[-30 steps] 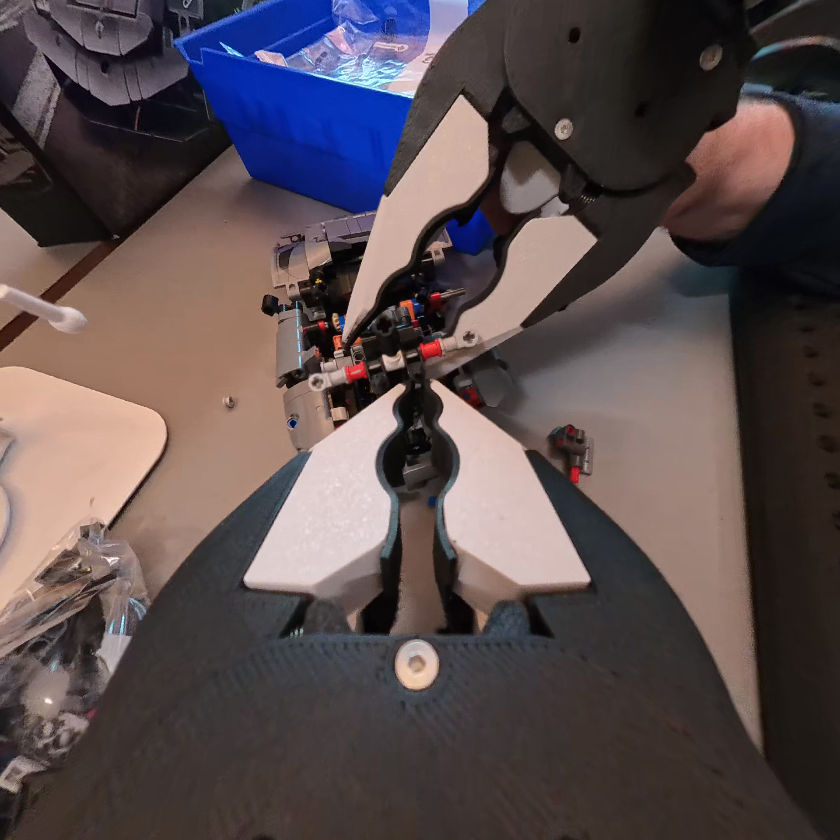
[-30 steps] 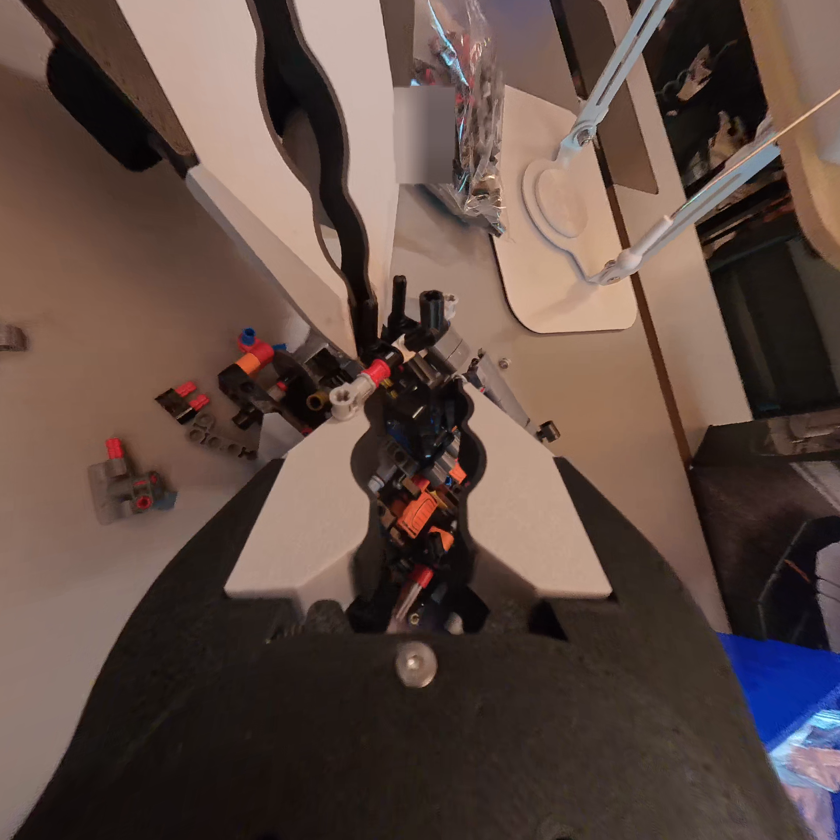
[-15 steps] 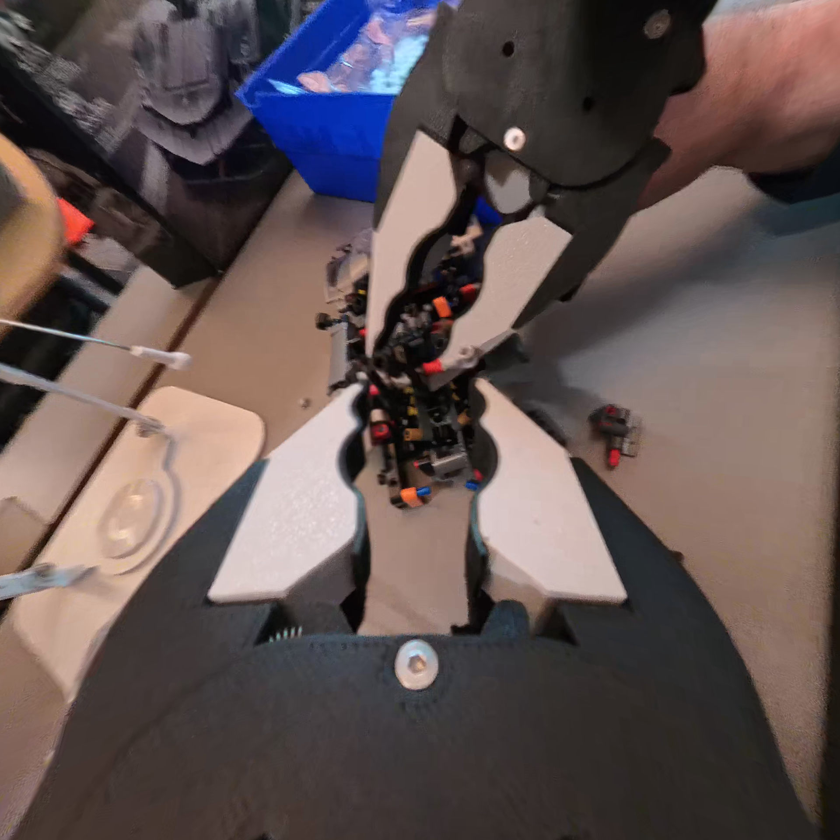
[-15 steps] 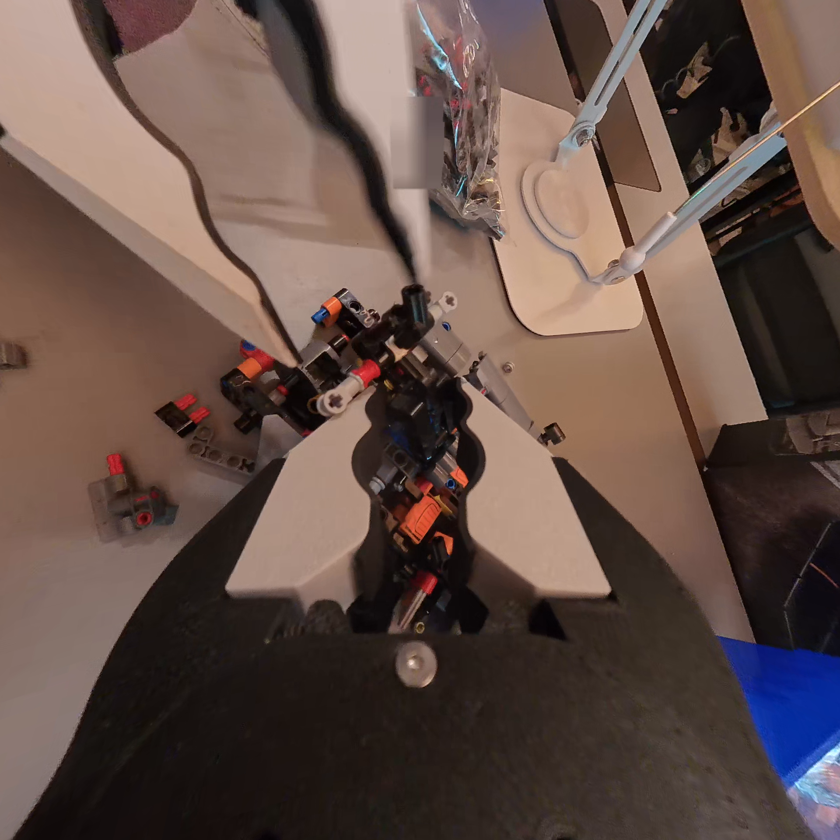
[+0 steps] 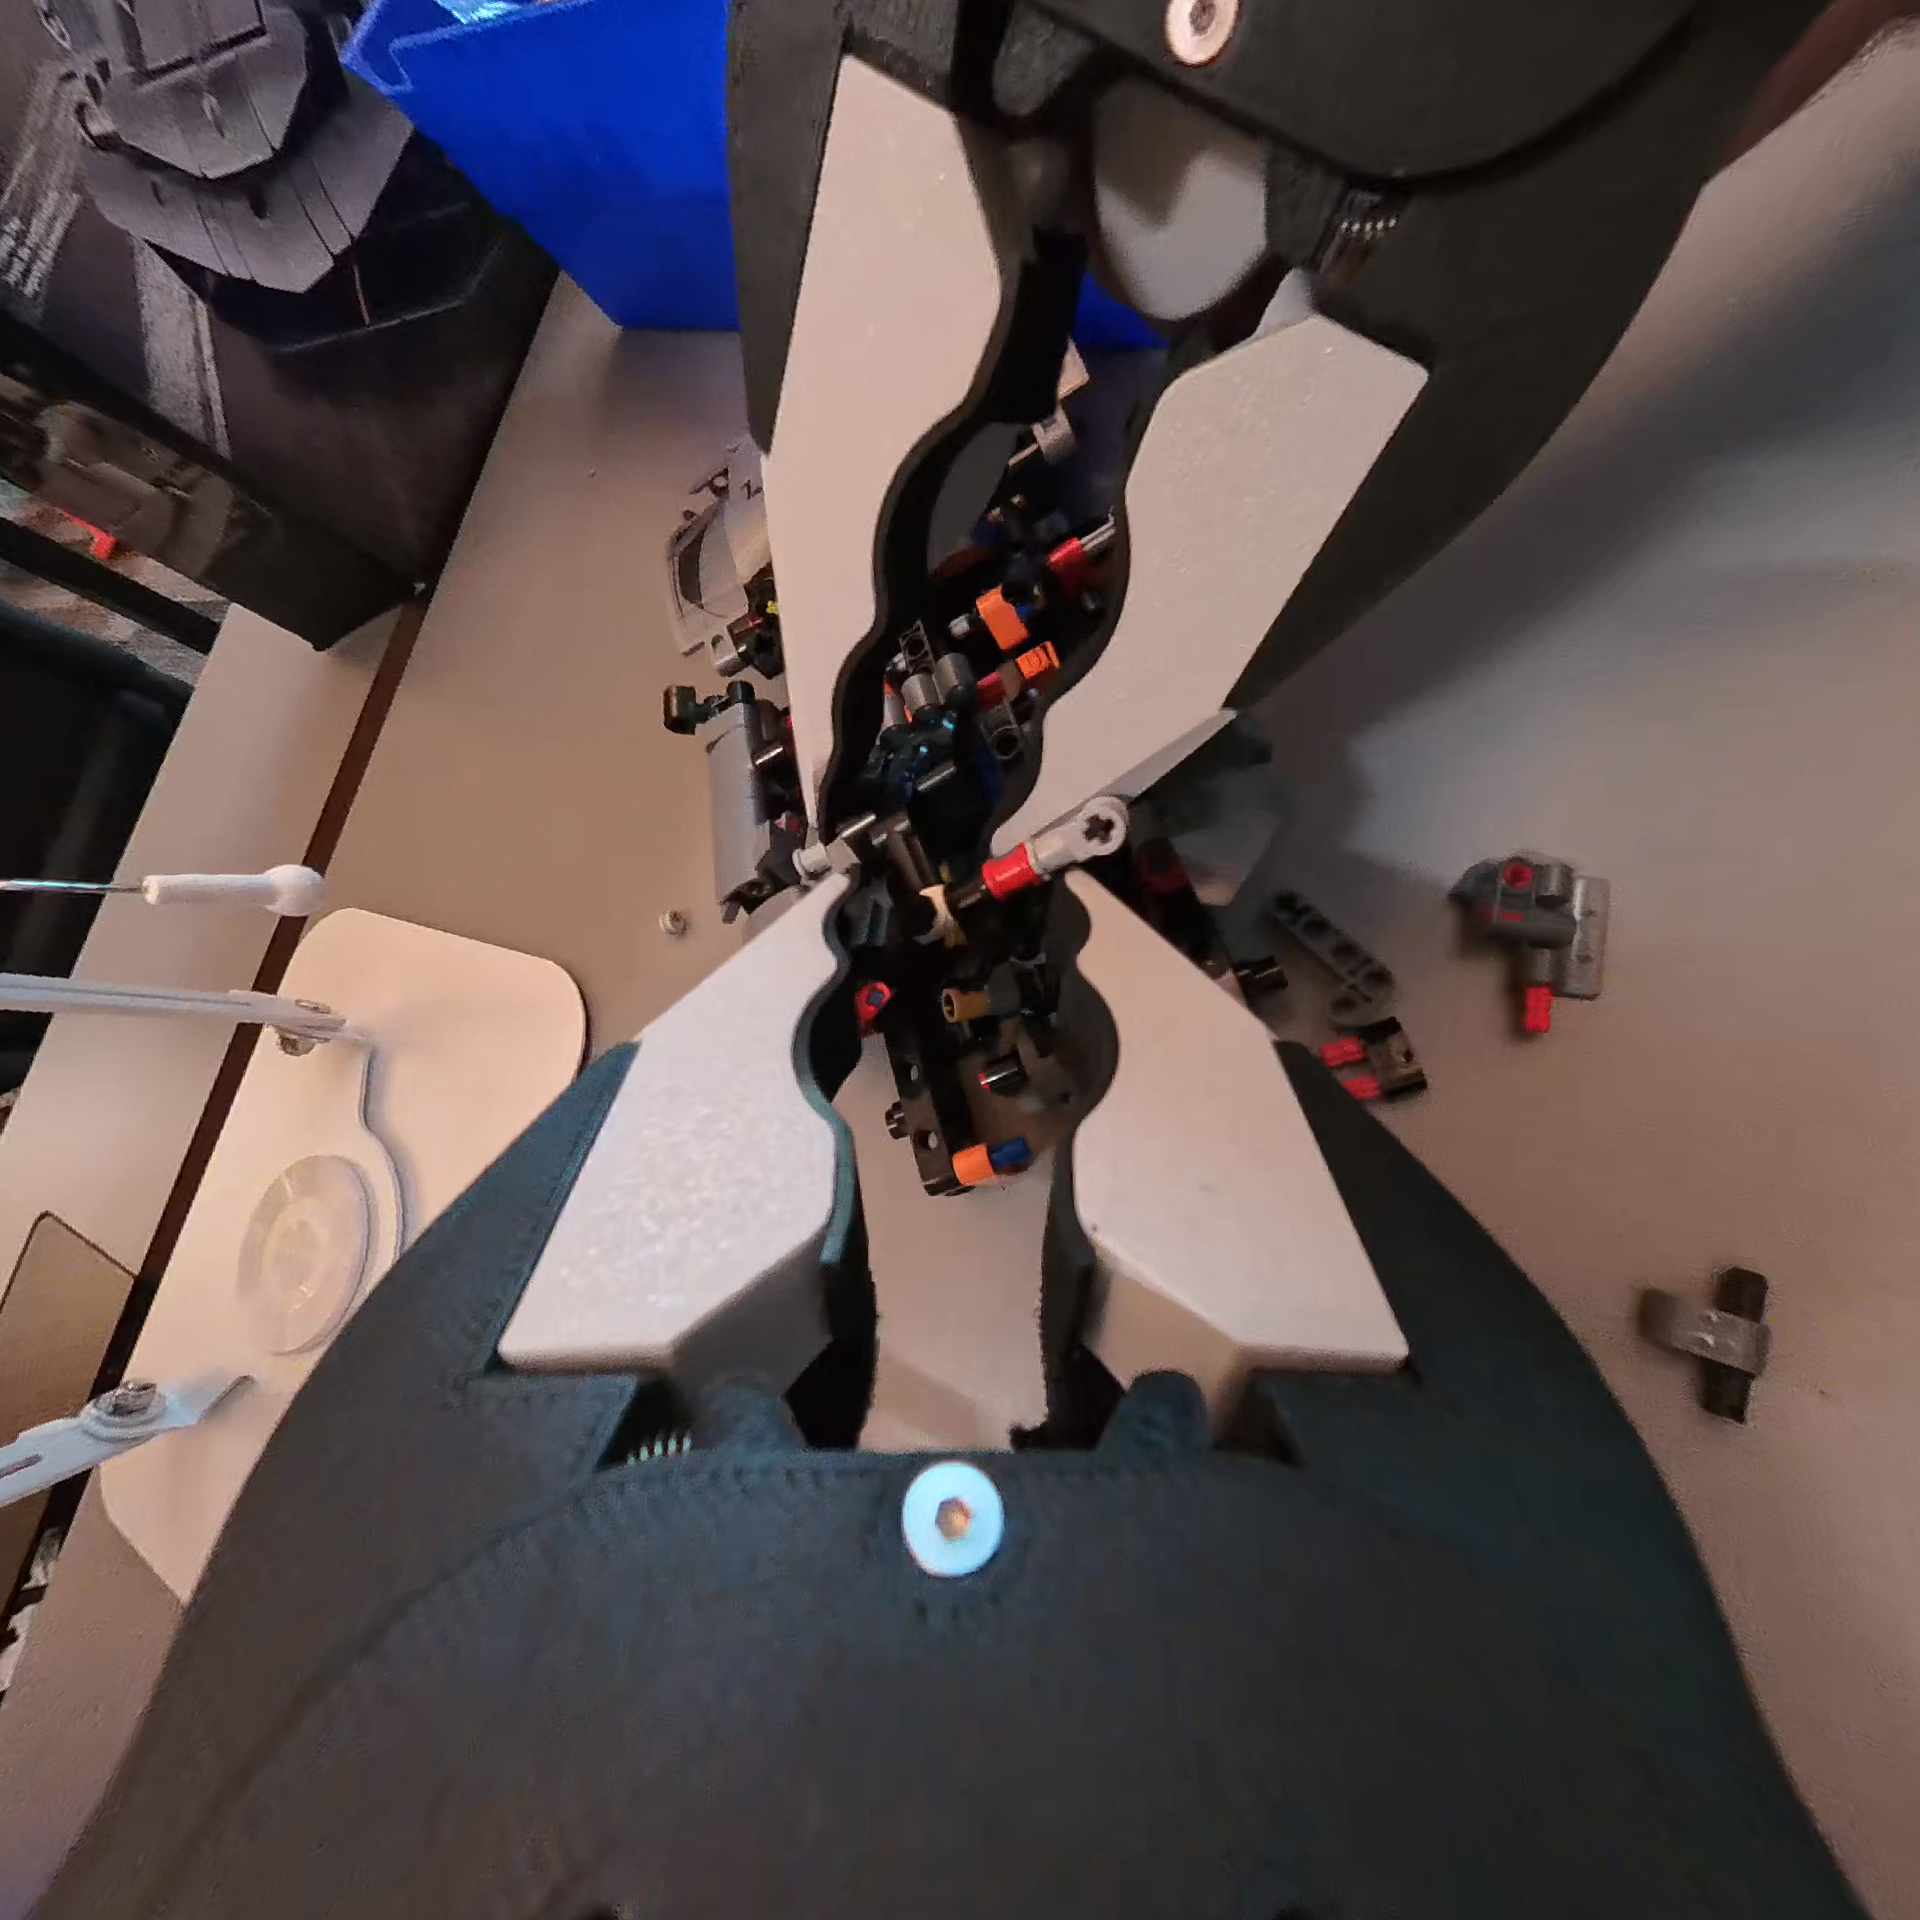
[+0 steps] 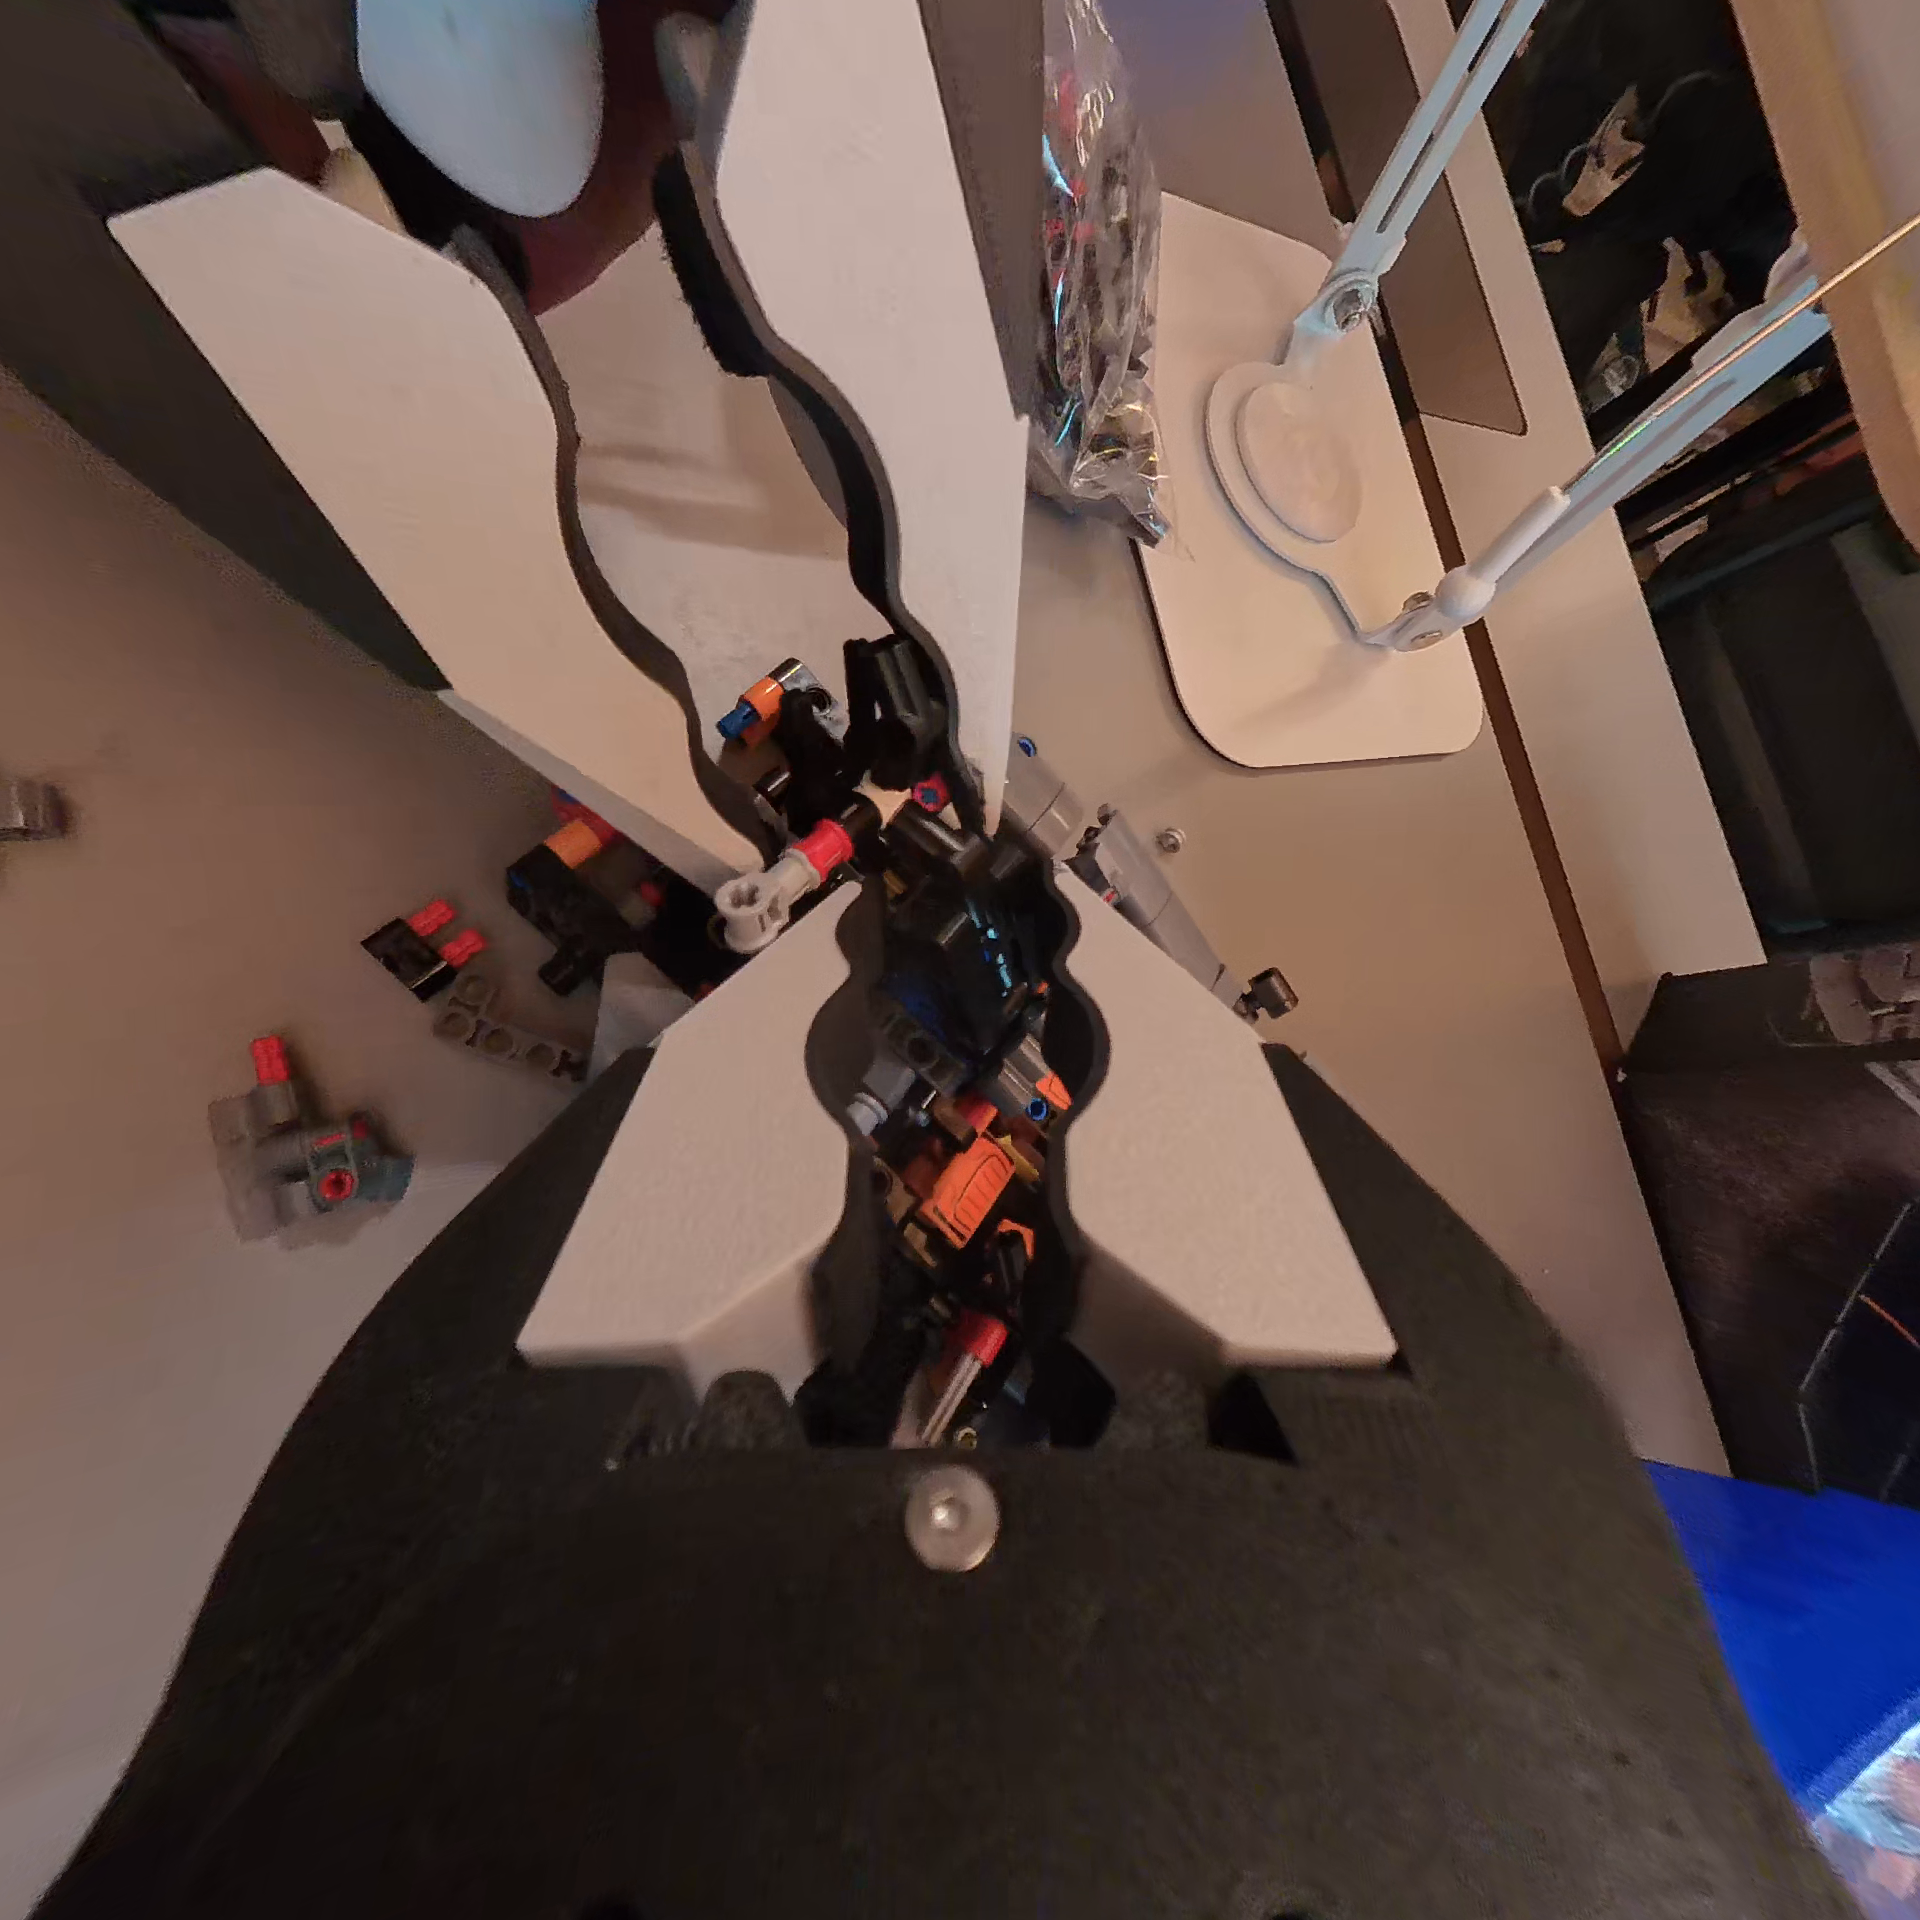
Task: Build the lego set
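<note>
Fingers of the right gripper (image 6: 951, 914) are clamped around the lego assembly (image 6: 961, 1049), whose black, grey and orange parts fill the wavy gap between its pads right back to the hinge. The left gripper (image 5: 951, 914) faces it nose to nose with its fingers spread partway; the near end of the same assembly sits between them, but the pads do not appear to press on it, so the weight seems to be carried by the right side alone. At the meeting point a light grey axle with a red bush (image 5: 1049, 852) sticks out sideways, just beside the left gripper's tips. Judged from this, the step in hand is a fresh grip or a handover. To do it well, the left fingers should close on the black beam frame rather than on the protruding axle or the small orange and blue pins, and close squarely so nothing is levered off; the right gripper should keep its hold until the left is firmly seated. Below on the pale table (image 5: 1662, 727) lie loose parts: a grey block with red pins (image 5: 1538, 925), a grey liftarm (image 5: 1335, 951), a small black piece with red pins (image 5: 1377, 1060). Farther off stand a blue bin (image 5: 582, 135) and a white lamp base (image 6: 1320, 582).
</note>
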A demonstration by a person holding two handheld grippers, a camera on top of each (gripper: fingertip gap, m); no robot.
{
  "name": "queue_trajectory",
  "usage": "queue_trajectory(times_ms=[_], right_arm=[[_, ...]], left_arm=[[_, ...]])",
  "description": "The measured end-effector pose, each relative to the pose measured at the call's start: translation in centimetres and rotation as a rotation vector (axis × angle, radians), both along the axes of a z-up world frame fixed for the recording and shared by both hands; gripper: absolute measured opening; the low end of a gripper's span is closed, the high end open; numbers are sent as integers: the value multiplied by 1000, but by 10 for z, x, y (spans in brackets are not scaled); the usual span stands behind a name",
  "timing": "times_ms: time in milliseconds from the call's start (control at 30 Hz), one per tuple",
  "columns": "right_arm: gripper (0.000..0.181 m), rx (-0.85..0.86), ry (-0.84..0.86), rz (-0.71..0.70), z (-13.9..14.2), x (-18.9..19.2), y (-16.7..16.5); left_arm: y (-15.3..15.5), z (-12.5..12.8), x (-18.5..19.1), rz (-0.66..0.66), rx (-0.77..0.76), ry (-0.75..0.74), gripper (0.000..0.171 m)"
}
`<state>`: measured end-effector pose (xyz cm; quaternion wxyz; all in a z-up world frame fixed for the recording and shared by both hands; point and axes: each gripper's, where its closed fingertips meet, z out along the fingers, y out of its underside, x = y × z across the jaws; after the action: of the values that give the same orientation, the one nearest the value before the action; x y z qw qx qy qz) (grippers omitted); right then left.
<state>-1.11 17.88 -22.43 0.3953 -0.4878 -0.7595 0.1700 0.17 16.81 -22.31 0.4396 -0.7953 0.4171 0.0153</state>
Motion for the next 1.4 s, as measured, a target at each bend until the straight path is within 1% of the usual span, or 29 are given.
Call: queue_trajectory(times_ms=[100, 133, 300, 367, 500, 600, 667, 700, 733, 767, 800, 833, 867, 933, 1000, 1033, 1100, 1233, 1300, 1400], right_arm=[[27, -22, -4, -1, -1, 0, -1], [27, -39, -5, -6, -2, 0, -1], [28, -116, -9, -32, -3, 0, -2], [29, -142, -9, -26, -3, -1, -3], [30, -164, -15, -22, -5, 0, -5], [31, -181, -16, -22, -5, 0, -5], [31, -194, -15, -30, -5, 0, -5], [31, -199, -8, -52, -4, 0, -2], [29, -174, 1, -109, -1, 2, 10], [25, -128, 1, -190, 2, 8, 31], [21, -102, 2, -242, 2, 15, 47], [19, -125, 14, -235, 4, 17, 49], [19, -151, 26, -197, 6, 14, 39], [18, -119, 10, -147, 6, 8, 20], [20, -131, -9, -126, 2, 6, 13], [21, -132, -7, -109, 2, 5, 10], [21, -153, -6, -97, 3, 4, 8], [20, -160, 8, -66, 6, 4, 3], [25, -182, 23, -47, 11, 5, -2], [30, -197, 74, -54, 25, 7, -3]], left_arm=[[-1, -1, -2, 5, 5, 12, 29], [-1, -2, -3, 8, 16, 32, 26], [-2, -2, -6, -9, 106, 194, 26], [-4, -3, -6, -39, 144, 262, 26], [-8, -4, -7, -70, 178, 339, 25], [-9, -5, -8, -104, 174, 373, 23], [-11, -6, -7, -123, 146, 321, 22], [-12, -7, -7, -126, 145, 330, 22], [-19, -12, -4, -161, 109, 349, 18], [-31, -22, 6, -214, 72, 337, 17], [-40, -36, 13, -245, 50, 376, 17], [-36, -46, 6, -221, 81, 497, 18], [-31, -47, 0, -206, 90, 546, 19], [-29, -34, 2, -199, 13, 368, 21], [-33, -29, 3, -195, -20, 260, 21], [-37, -31, 3, -199, -52, 236, 22], [-42, -34, 0, -205, -71, 252, 22], [-46, -19, 4, -211, -60, 184, 23], [-44, -16, 2, -192, -64, 168, 33], [-41, -10, -4, -158, -58, 141, 37]])
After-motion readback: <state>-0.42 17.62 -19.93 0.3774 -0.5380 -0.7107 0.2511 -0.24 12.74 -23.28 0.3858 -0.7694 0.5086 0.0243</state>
